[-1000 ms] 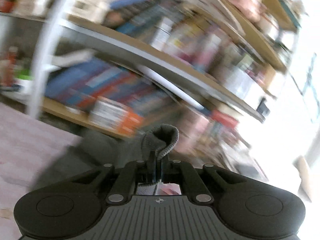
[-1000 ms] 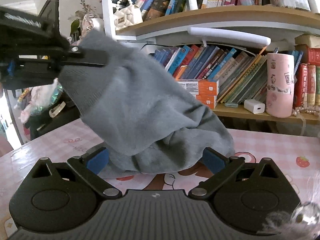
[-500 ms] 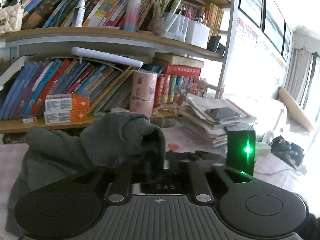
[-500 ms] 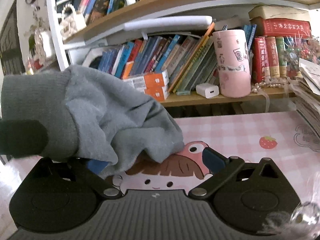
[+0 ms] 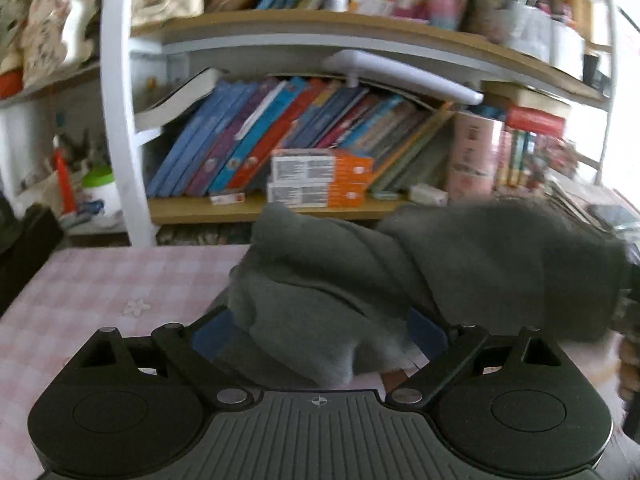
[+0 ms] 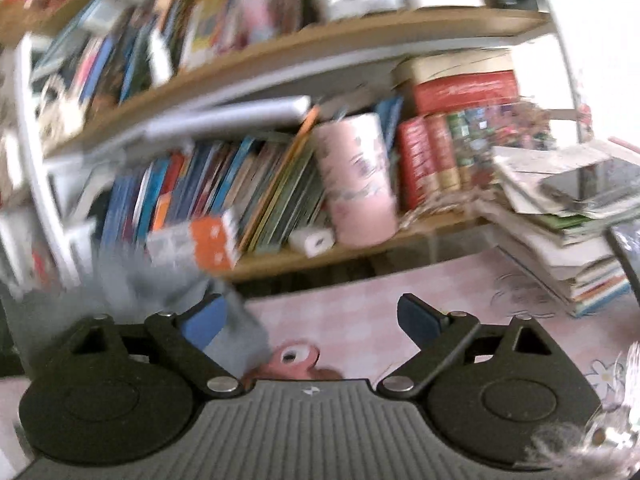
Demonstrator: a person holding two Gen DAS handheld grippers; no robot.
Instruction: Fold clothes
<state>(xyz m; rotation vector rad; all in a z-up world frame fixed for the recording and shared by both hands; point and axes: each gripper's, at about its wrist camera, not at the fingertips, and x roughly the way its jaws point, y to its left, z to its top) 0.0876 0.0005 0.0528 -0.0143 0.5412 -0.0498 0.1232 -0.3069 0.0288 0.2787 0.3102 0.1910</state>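
Garment: your grey knit (image 5: 360, 280) lies bunched on the pink checked surface (image 5: 100, 292), in front of the bookshelf (image 5: 320, 208). One fold rises toward the right edge of your left view; whether anything holds it there cannot be told.
Left gripper (image 5: 318, 330): your jaws stand wide, blue pads on either side of the garment's near heap. The cloth fills the gap between them and drapes over the gripper's front; the pads do not pinch it.
Left pose: level, low over the surface, pointing at the shelf.
Right gripper (image 6: 312, 316): your jaws stand wide with bare surface and a cartoon print (image 6: 296, 356) between them. They grip nothing.
Garment from the right: a blurred grey mass (image 6: 132, 280) behind and around your left pad, outside the gap.
Right pose: tilted, so the shelf slopes across the view; the picture is motion-blurred.
Nearby: a pink cup (image 6: 356, 180) on the shelf, a paper stack (image 6: 568, 232) at right.
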